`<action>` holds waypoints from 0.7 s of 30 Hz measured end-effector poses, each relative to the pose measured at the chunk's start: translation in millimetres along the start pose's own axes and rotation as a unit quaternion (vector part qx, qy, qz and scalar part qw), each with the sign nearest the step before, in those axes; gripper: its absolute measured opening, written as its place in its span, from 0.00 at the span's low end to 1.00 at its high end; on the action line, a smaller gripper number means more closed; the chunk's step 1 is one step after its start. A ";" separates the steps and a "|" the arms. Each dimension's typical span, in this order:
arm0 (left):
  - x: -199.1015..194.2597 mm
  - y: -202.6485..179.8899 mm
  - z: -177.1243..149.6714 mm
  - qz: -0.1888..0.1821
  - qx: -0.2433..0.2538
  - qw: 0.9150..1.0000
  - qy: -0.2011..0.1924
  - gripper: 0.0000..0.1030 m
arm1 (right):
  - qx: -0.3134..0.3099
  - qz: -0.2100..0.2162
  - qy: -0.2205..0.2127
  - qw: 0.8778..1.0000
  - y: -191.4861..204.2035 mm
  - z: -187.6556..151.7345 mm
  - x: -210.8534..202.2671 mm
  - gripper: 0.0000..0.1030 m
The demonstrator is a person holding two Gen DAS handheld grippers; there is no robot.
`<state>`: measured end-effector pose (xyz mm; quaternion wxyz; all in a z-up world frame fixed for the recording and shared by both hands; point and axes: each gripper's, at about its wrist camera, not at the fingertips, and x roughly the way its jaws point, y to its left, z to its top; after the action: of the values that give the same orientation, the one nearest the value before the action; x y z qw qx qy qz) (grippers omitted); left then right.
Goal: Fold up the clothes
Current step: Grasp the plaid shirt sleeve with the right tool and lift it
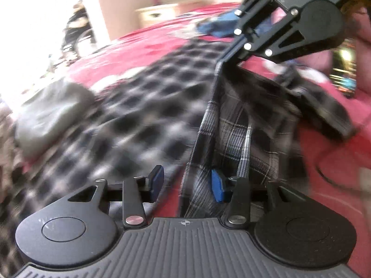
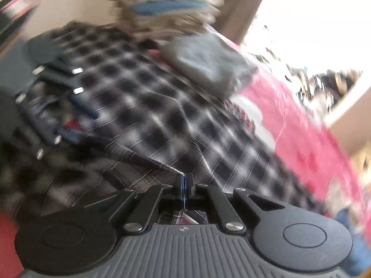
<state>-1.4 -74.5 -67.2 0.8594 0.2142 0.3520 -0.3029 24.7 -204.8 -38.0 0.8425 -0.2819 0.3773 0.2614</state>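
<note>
A: Right wrist view: the right gripper [image 2: 184, 186] is clenched on the edge of the plaid shirt [image 2: 143, 97]. Where does the shirt lie?
B: Spread on the red bed cover [image 2: 299, 125], beside a folded grey garment [image 2: 208, 62]. The left gripper [image 1: 186, 184] is released, its blue pads [image 1: 217, 186] apart around the shirt's hem.

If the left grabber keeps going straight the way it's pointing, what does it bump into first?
Probably the plaid shirt. The left gripper has its jaws open with the shirt's edge running up between them, spread over the red bedcover. Blur makes depth uncertain.
</note>
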 end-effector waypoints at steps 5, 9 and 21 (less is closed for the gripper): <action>23.6 14.6 1.2 0.052 -0.055 0.997 0.027 0.43 | 0.177 -0.016 0.030 0.984 -38.1 -12.5 46.5 0.37; 26.4 23.4 0.4 0.067 -0.082 0.994 0.021 0.44 | 0.331 -0.055 -0.011 0.942 -89.3 -32.5 27.2 0.40; -3.2 21.7 11.8 0.088 -0.091 0.992 -0.025 0.46 | 0.314 0.022 -0.002 0.949 -70.0 -94.5 -84.4 0.41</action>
<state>17.0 -64.5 -53.7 0.9071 0.1577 0.3362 -0.1981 -24.5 -336.9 -5.1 0.8831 0.0052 0.4449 0.1486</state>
